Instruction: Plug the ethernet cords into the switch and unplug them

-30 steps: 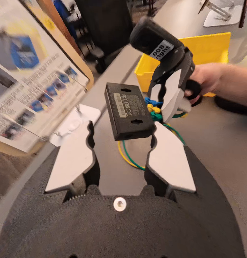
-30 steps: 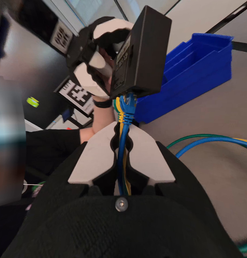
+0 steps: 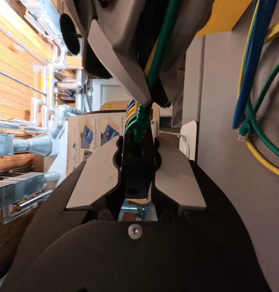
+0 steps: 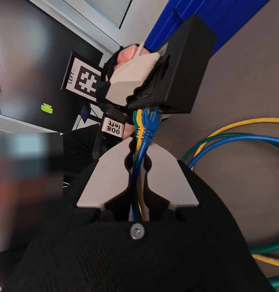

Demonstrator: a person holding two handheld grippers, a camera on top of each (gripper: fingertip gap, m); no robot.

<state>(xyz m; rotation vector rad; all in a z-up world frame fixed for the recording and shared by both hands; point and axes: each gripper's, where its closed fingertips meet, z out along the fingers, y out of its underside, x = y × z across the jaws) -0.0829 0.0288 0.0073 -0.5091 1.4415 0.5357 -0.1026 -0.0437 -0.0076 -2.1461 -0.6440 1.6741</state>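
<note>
A blue bin (image 4: 206,20) stands behind the switch (image 4: 179,66) on the grey bench (image 4: 239,88), and a yellow bin (image 3: 220,17) is near the loose cords. Spare loops of blue, green and yellow cord (image 4: 230,137) lie on the bench at the right. The left gripper (image 3: 138,151) has its fingers clenched on the black switch, which is lifted above the bench. The right gripper (image 4: 139,151) has its fingers closed around the bundle of cords (image 4: 142,151), just under the blue plug (image 4: 151,121), which sits in a port of the switch.
</note>
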